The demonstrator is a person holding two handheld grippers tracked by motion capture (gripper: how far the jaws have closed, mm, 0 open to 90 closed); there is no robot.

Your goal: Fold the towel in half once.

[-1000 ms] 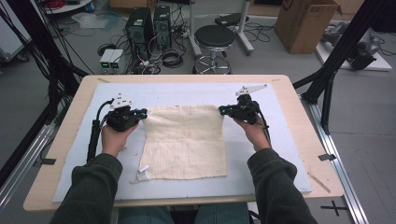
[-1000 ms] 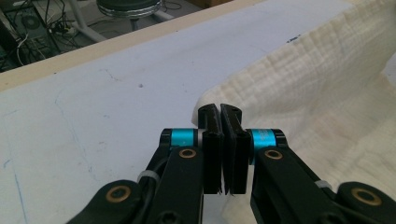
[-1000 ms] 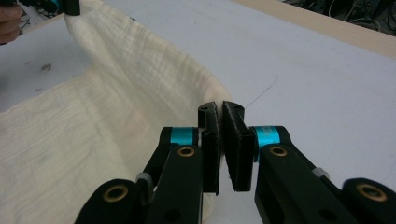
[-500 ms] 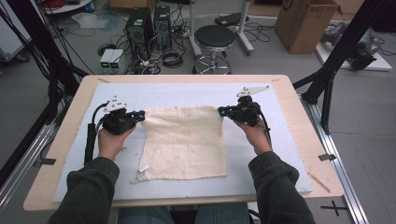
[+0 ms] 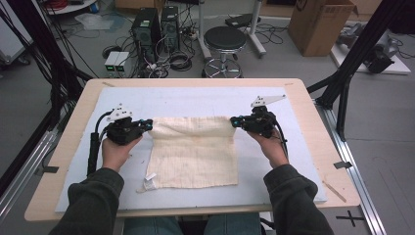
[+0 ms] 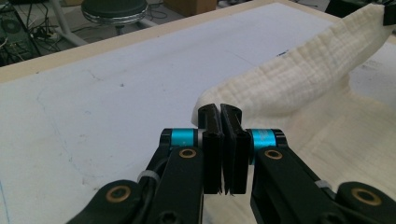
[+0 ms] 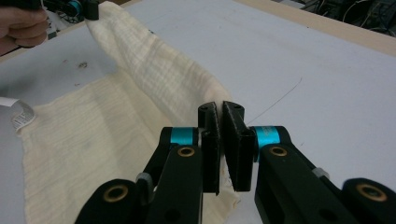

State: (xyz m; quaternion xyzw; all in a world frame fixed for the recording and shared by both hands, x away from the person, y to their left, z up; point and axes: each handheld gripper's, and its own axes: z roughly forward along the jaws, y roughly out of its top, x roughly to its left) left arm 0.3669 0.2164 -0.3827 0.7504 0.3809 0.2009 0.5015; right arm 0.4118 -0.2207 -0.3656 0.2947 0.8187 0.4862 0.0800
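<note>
On the table [image 5: 313,98], over a pale mat [image 5: 195,100], a cream cloth [image 5: 193,154] is lying roughly centred, its near part flat and its far edge being lifted.

Item 1, left gripper [image 5: 145,124]: jaws are pinching the cloth's far left corner; in the left gripper view the jaws [image 6: 220,116] are standing pressed together with the cloth's corner [image 6: 205,99] coming out just beyond them. The left hand [image 5: 116,149] is wrapping the gripper body, with a black cable [image 5: 92,152] trailing beside the forearm.

Item 2, right gripper [image 5: 236,120]: jaws are clamping the far right corner; in the right gripper view the jaws [image 7: 220,116] are closing on a thin fold of cloth [image 7: 149,70] that is rising in a ridge toward the other gripper [image 7: 77,7]. The right hand [image 5: 270,146] is gripping from below.

Item 3, a white label [image 5: 149,180]: it is sticking out at the cloth's near left corner, resting on the mat.
</note>
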